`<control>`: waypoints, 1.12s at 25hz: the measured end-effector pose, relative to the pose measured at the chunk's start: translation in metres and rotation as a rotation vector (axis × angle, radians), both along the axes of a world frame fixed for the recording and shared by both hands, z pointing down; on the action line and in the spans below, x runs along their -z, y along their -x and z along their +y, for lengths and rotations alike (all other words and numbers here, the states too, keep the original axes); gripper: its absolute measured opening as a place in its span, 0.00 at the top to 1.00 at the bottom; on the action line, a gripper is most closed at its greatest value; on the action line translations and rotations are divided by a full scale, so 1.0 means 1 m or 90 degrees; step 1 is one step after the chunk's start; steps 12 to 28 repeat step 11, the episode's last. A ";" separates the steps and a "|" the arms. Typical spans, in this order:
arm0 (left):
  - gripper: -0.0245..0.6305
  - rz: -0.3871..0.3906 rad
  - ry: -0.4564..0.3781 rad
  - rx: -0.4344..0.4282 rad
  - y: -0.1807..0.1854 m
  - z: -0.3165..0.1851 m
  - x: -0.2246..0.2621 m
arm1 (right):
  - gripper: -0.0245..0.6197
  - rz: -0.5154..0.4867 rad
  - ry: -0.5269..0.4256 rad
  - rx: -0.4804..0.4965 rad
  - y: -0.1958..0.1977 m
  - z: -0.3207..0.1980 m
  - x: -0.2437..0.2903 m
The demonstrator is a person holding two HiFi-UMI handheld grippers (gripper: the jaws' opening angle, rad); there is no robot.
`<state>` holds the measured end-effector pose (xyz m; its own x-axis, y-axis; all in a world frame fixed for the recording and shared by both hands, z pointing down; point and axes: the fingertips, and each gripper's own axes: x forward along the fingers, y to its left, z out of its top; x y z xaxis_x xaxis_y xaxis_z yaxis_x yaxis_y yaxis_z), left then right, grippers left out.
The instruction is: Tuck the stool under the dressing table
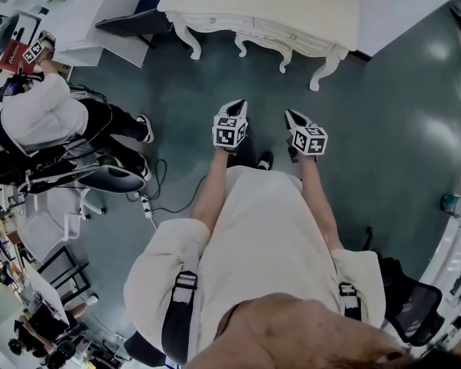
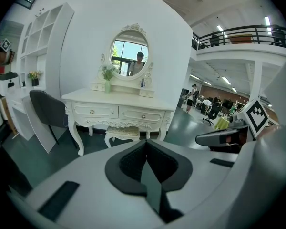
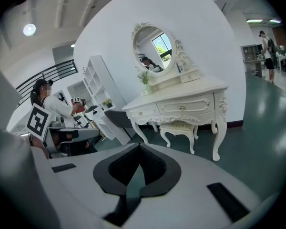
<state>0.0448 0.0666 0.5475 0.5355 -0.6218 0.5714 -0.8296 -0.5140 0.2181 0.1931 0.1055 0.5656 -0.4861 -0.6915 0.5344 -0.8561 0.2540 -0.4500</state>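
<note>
The white dressing table (image 1: 270, 8) stands against the far wall, with an oval mirror (image 2: 129, 51) on top. The small white cushioned stool (image 2: 123, 133) sits under it between the table legs, also seen as the stool (image 3: 180, 126) in the right gripper view; in the head view only curved legs (image 1: 241, 48) show below the tabletop. My left gripper (image 1: 232, 108) and right gripper (image 1: 293, 116) hover side by side over the green floor, well short of the table. Both are shut with nothing in them; the left gripper (image 2: 146, 142) and the right gripper (image 3: 139, 145) point at the table.
A dark chair (image 2: 46, 111) and white shelving (image 2: 39, 51) stand left of the table. A seated person in a white top (image 1: 37, 114) is at the left, with cables (image 1: 149, 204) on the floor nearby. A black office chair (image 1: 413, 307) is behind on the right.
</note>
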 end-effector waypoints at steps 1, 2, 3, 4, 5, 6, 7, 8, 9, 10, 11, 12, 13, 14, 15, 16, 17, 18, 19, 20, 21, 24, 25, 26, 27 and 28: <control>0.94 0.001 0.000 0.001 0.001 0.002 0.001 | 0.90 0.000 0.000 0.000 0.000 0.001 0.000; 0.94 0.002 0.001 0.003 0.002 0.004 0.002 | 0.90 0.000 0.001 0.001 0.001 0.003 0.000; 0.94 0.002 0.001 0.004 0.003 0.005 0.002 | 0.90 0.001 0.001 0.001 0.002 0.004 0.000; 0.94 0.002 0.002 0.004 0.004 0.007 0.002 | 0.90 0.001 0.001 0.002 0.003 0.005 0.001; 0.94 0.001 0.002 0.004 0.005 0.008 0.002 | 0.90 0.003 0.000 0.004 0.004 0.005 0.002; 0.94 0.001 0.002 0.005 0.005 0.009 0.002 | 0.90 0.004 -0.001 0.006 0.005 0.006 0.002; 0.94 0.002 0.002 0.006 0.006 0.010 0.002 | 0.90 0.004 -0.002 0.007 0.006 0.006 0.003; 0.94 0.003 0.002 0.007 0.007 0.010 0.002 | 0.90 0.004 -0.003 0.008 0.006 0.005 0.003; 0.94 0.004 0.003 0.008 0.008 0.010 0.002 | 0.90 0.004 -0.004 0.008 0.006 0.005 0.003; 0.94 0.004 0.002 0.009 0.009 0.010 0.002 | 0.90 0.004 -0.004 0.008 0.007 0.005 0.004; 0.94 0.005 0.002 0.010 0.009 0.010 0.002 | 0.90 0.004 -0.005 0.008 0.007 0.004 0.004; 0.94 0.005 0.002 0.010 0.009 0.010 0.002 | 0.90 0.004 -0.005 0.008 0.007 0.004 0.004; 0.94 0.005 0.002 0.010 0.009 0.010 0.002 | 0.90 0.004 -0.005 0.008 0.007 0.004 0.004; 0.94 0.005 0.002 0.010 0.009 0.010 0.002 | 0.90 0.004 -0.005 0.008 0.007 0.004 0.004; 0.94 0.005 0.002 0.010 0.009 0.010 0.002 | 0.90 0.004 -0.005 0.008 0.007 0.004 0.004; 0.94 0.005 0.002 0.010 0.009 0.010 0.002 | 0.90 0.004 -0.005 0.008 0.007 0.004 0.004; 0.94 0.005 0.002 0.010 0.009 0.010 0.002 | 0.90 0.004 -0.005 0.008 0.007 0.004 0.004; 0.94 0.005 0.002 0.010 0.009 0.010 0.002 | 0.90 0.004 -0.005 0.008 0.007 0.004 0.004; 0.94 0.005 0.002 0.010 0.009 0.010 0.002 | 0.90 0.004 -0.005 0.008 0.007 0.004 0.004; 0.94 0.005 0.002 0.010 0.009 0.010 0.002 | 0.90 0.004 -0.005 0.008 0.007 0.004 0.004; 0.94 0.005 0.002 0.010 0.009 0.010 0.002 | 0.90 0.004 -0.005 0.008 0.007 0.004 0.004; 0.94 0.005 0.002 0.010 0.009 0.010 0.002 | 0.90 0.004 -0.005 0.008 0.007 0.004 0.004; 0.94 0.005 0.002 0.010 0.009 0.010 0.002 | 0.90 0.004 -0.005 0.008 0.007 0.004 0.004; 0.94 0.005 0.002 0.010 0.009 0.010 0.002 | 0.90 0.004 -0.005 0.008 0.007 0.004 0.004; 0.94 0.005 0.002 0.010 0.009 0.010 0.002 | 0.90 0.004 -0.005 0.008 0.007 0.004 0.004; 0.94 0.005 0.002 0.010 0.009 0.010 0.002 | 0.90 0.004 -0.005 0.008 0.007 0.004 0.004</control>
